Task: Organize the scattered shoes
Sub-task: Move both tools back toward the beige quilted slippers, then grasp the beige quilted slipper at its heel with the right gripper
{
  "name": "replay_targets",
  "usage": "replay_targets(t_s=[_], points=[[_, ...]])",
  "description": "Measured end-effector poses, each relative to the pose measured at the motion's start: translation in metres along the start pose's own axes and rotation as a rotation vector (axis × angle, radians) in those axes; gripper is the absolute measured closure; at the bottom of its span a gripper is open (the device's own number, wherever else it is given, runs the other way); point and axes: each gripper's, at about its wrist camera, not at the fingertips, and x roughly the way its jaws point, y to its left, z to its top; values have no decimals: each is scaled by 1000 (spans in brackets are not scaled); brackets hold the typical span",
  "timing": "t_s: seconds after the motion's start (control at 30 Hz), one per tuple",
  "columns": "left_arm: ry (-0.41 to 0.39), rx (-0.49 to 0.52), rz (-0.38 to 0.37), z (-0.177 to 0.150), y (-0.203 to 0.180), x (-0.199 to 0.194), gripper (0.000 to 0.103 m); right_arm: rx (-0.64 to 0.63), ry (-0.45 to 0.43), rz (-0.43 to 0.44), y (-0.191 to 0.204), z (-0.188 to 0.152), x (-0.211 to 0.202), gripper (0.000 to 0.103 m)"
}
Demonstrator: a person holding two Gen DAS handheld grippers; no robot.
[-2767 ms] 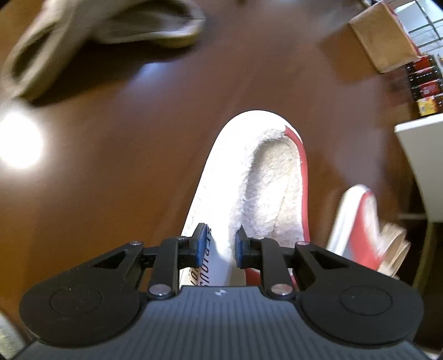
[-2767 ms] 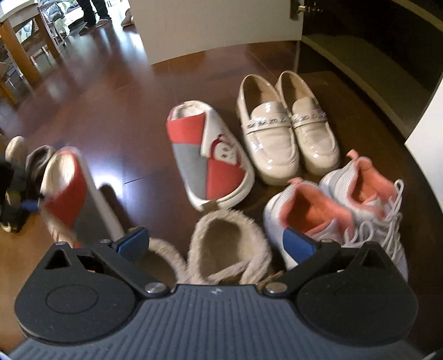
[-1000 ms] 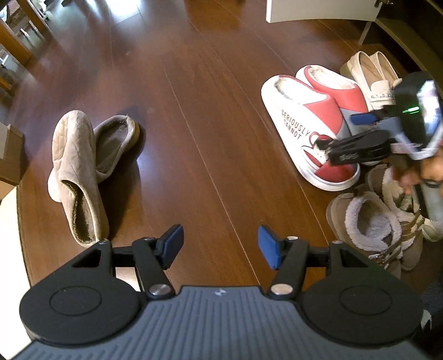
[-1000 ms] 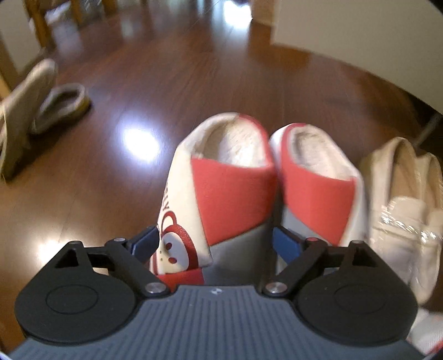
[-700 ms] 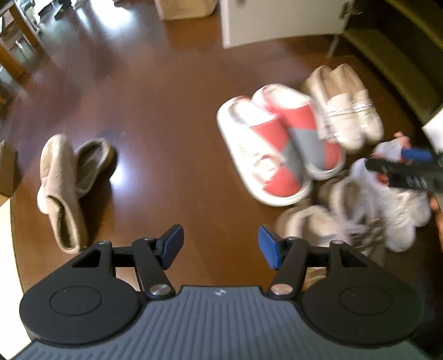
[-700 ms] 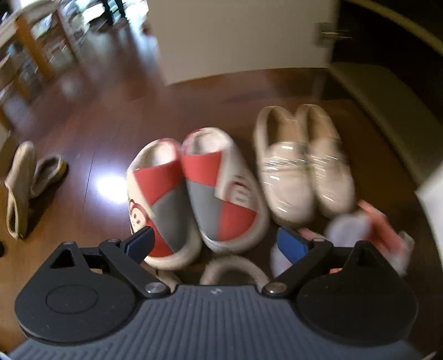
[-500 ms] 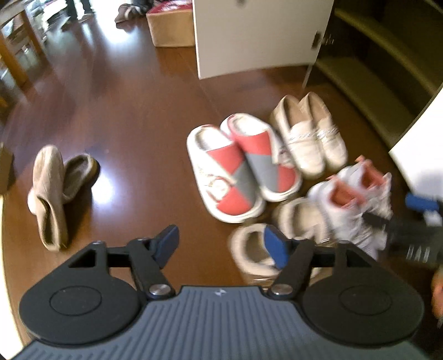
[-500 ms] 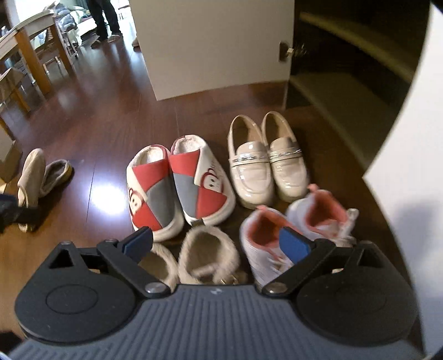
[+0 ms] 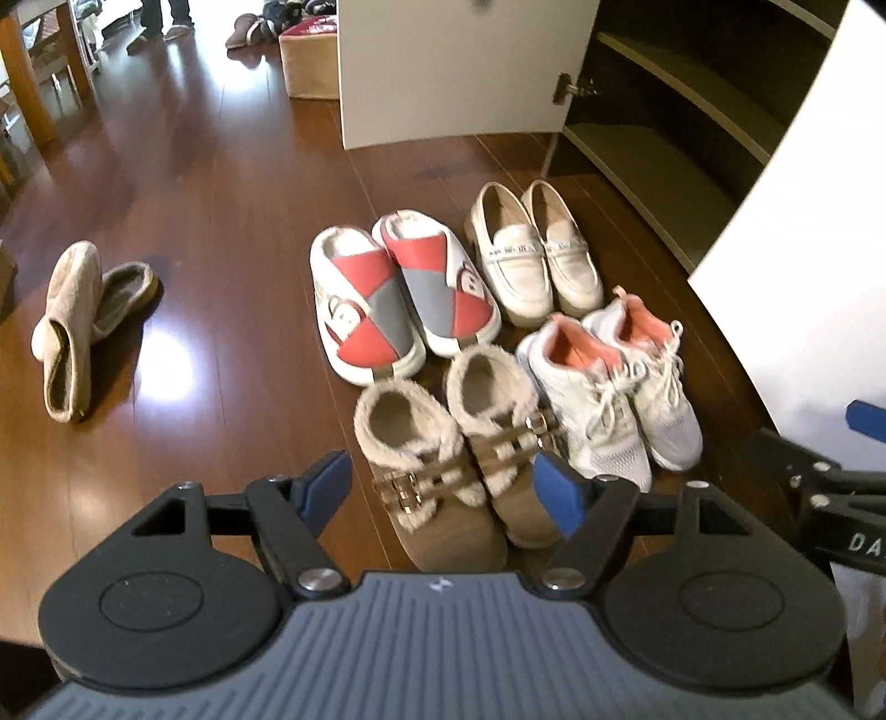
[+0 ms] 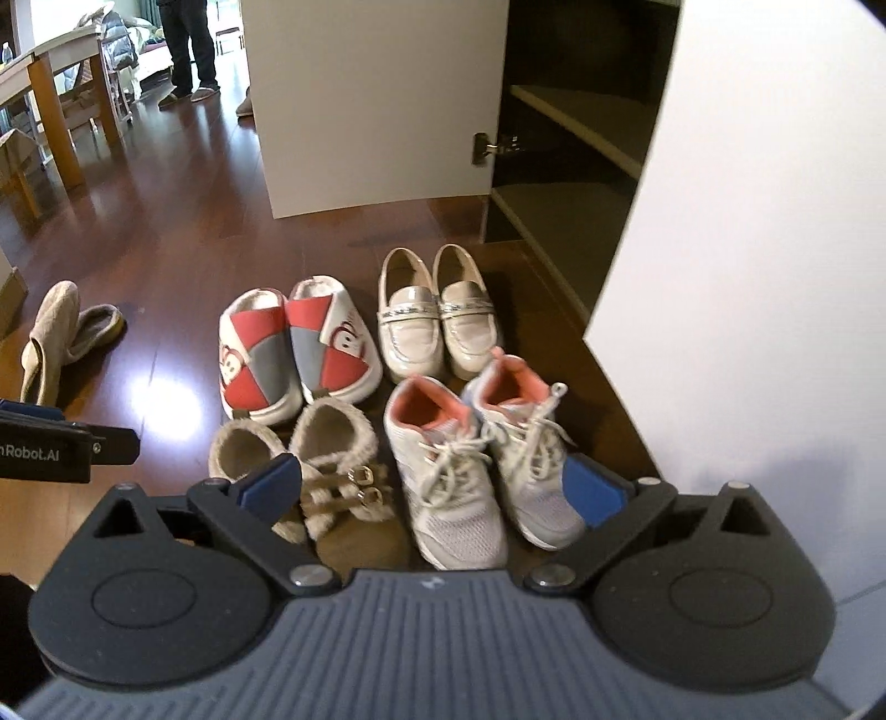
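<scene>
Dark glossy wooden floor (image 9: pixel 232 166) stretches away to the left, wide and bare, with window glare pooled on its boards. On the right a shoe cabinet (image 10: pixel 570 183) stands with its white door (image 10: pixel 376 105) swung out and dim shelves behind it. Just before the cabinet four pairs sit in two neat rows, each pair side by side and close to its neighbours: red-and-grey slippers (image 9: pixel 398 299) with fleecy lining next to shiny cream loafers (image 9: pixel 531 255) with a metal band, and nearer, furry tan buckle shoes (image 9: pixel 454 443) next to white mesh sneakers (image 9: pixel 614 382) with coral lining and loose laces. Well apart, far left, two beige plush slippers (image 9: pixel 83 315) lie untidy, one tipped on its side against the other. Left gripper (image 9: pixel 443 487) hangs above the rows, blue pads spread, nothing between them. Right gripper (image 10: pixel 426 482) hangs likewise, fingers spread very wide and empty. At the far end stand a wooden table (image 10: pixel 50 99) and a person's legs (image 10: pixel 188 50).
</scene>
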Motion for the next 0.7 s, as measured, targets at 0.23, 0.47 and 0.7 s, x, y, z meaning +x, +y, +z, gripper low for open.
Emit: replay_targets(t_s=[0.23,0.47,0.7], points=[[23,-16,17,-18,-4,-7,29,-20,5,24,-6,0,-4,3],[10,-95,47,-10,49,-28,29,-125,34,88,25,21,29,2],[-10,-244,154,8,176,-68,25,-278,23,180,98,52,80,2]])
